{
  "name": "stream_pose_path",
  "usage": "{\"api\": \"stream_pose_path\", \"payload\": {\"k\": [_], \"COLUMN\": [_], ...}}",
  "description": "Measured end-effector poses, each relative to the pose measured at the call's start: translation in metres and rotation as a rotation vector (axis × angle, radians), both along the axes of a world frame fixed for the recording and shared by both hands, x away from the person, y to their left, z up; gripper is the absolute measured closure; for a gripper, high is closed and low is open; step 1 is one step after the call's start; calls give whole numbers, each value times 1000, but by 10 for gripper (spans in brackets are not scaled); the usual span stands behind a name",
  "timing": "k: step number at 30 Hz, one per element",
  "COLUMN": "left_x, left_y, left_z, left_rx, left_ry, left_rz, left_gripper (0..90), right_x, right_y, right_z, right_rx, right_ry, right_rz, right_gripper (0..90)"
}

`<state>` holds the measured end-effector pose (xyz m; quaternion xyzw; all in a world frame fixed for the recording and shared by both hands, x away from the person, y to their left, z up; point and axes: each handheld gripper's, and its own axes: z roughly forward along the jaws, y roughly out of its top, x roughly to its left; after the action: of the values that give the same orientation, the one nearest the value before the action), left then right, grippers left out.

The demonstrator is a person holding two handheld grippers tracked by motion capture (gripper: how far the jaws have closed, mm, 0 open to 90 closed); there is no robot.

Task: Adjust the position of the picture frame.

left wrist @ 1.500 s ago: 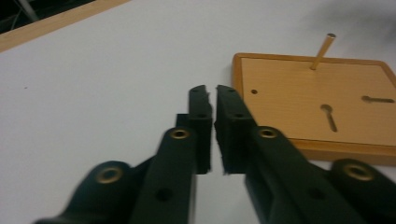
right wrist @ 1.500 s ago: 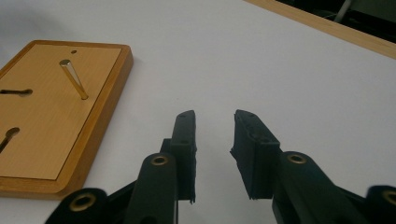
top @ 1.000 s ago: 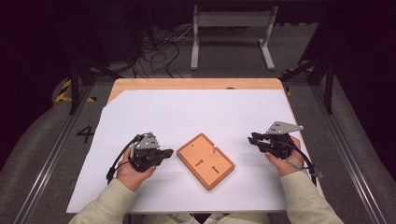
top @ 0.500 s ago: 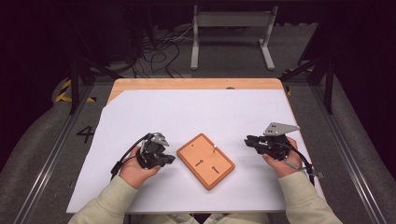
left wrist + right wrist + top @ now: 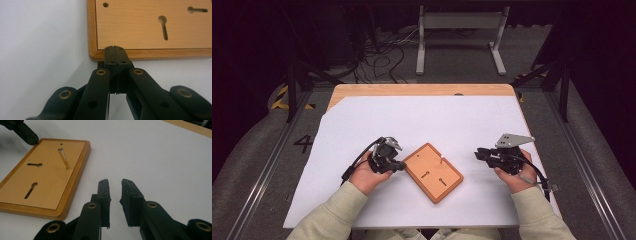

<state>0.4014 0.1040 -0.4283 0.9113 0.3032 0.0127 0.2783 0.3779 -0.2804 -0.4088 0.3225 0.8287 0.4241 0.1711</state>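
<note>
Where the table is covered by a white sheet, a wooden board lies flat near the person's edge, between the two hand-held grippers and turned at an angle to the table's sides. Its face has a raised rim, two keyhole-shaped slots and one thin metal pin standing out of it at a slant.

From the lower left of the high view, the left hand brings the left gripper to the board's near left corner. Seen in the left gripper view, its jaws are pressed tightly together with nothing between them, and their joined tips rest against the board's rim, just overlapping the edge of the inset face. Both slots sit farther along the board in this view.

On the other side, the right hand holds the right gripper just beside the board but apart from it, pointing towards it over bare white sheet. A grey three-cornered plate sits on top of this tool. Looking along its jaws in the right gripper view, the two fingers stand parted with a narrow gap and grasp nothing; only the sheet shows between them. These jaws have just been closing a little.

Both sleeves are pale and enter from the bottom edge. Beyond the table's far edge lie dark floor, loose cables and a grey metal stand.
</note>
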Motion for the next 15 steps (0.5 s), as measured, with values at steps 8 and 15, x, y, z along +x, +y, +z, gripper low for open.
{"api": "stream_pose_path", "payload": {"k": [8,15], "left_x": [3,-1], "left_y": [3,0], "left_z": [0,-2], "left_rx": [10,79], "left_ry": [33,49], "left_rz": [23,24], "left_gripper": [900,900], "right_x": [0,0], "right_y": [-1,0], "right_z": [0,1], "right_rx": [2,2], "right_ry": [-1,-5], "right_rz": [0,5], "right_gripper": [770,770]}}
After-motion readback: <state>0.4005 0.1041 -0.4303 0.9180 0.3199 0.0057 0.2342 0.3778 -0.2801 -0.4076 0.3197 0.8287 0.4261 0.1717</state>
